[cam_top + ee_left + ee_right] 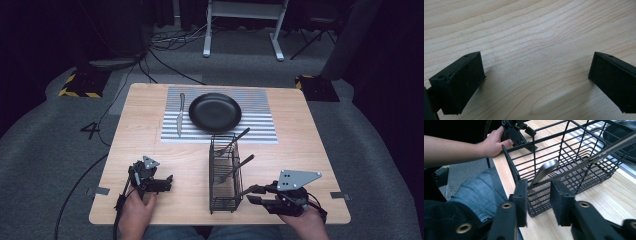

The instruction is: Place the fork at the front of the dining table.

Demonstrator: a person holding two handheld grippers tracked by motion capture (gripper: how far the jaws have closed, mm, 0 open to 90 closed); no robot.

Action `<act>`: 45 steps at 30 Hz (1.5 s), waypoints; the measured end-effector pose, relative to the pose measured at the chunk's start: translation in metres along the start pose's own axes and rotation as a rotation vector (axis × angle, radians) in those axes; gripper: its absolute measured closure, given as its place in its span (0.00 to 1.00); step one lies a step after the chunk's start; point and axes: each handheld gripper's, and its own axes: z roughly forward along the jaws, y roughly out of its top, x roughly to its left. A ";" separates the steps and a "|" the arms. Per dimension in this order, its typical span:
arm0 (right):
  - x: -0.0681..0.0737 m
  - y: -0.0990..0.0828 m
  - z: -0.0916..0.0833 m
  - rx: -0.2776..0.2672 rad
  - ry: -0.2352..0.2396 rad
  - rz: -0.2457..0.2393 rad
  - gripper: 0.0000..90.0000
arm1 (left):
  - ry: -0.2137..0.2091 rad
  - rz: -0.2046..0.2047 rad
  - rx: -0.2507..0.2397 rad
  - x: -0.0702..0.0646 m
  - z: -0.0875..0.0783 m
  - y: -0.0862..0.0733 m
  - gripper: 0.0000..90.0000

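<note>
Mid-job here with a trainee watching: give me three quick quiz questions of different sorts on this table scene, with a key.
1. True or false: the knife lies on the striped mat, left of the black plate.
2. Which holds the remaining cutlery? A) the plate B) the wire basket C) the bare table
3. Fill in: the left gripper has its jaws ____ over bare wood.

Key: 1 true. 2 B. 3 open; the right gripper sits beside the basket's near end, jaws apart, gripping nothing.
</note>
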 end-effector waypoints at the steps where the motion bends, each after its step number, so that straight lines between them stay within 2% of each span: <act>1: 0.000 0.000 0.001 -0.002 -0.001 -0.002 0.80 | 0.000 0.000 0.000 0.000 0.000 0.000 0.00; 7: -0.002 0.001 0.008 -0.016 0.027 0.013 0.85 | 0.000 0.000 0.000 0.000 0.000 0.000 0.00; 13: -0.007 0.000 0.010 -0.022 0.062 0.054 0.89 | 0.000 0.000 0.000 0.000 0.000 0.000 0.00; 21: -0.001 0.010 0.007 -0.054 0.050 0.006 0.90 | 0.000 0.000 0.000 0.000 0.000 0.000 0.00; 26: 0.002 0.023 0.004 -0.087 0.012 -0.037 0.96 | 0.000 0.000 0.000 0.000 0.000 0.000 0.00; 32: 0.001 0.040 0.000 -0.132 0.017 -0.056 0.96 | 0.000 0.000 0.000 0.000 0.000 0.000 0.00; 40: -0.003 0.064 -0.023 -0.197 0.015 -0.073 0.96 | 0.000 0.001 0.001 0.000 0.000 0.000 0.00; 45: -0.006 0.077 -0.039 -0.217 0.007 -0.080 0.96 | 0.000 0.001 0.001 0.000 0.000 0.000 0.00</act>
